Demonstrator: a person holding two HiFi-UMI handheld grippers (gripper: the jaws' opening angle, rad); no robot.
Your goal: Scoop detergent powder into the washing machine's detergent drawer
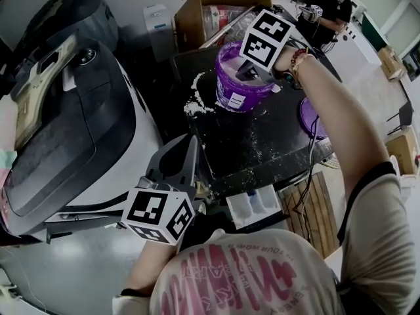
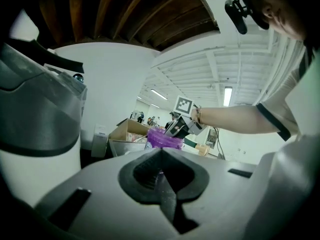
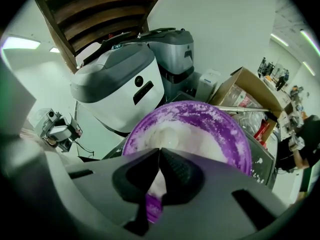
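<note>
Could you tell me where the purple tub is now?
Head view, upper centre: the purple tub sits on the table, right of the washing machine, under the right gripper.

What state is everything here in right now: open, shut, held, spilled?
Purple tub: open, powder inside.
Purple lid: off, lying apart from the tub.
Detergent drawer: pulled out.
Scoop: gripped, reaching into the tub.
Right gripper: shut on scoop.
Left gripper: shut, empty.
Spilled powder: scattered beside the tub.

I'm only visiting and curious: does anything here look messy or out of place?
Yes: white detergent powder lies spilled on the black table, heaped beside the purple tub and scattered across the top.
</note>
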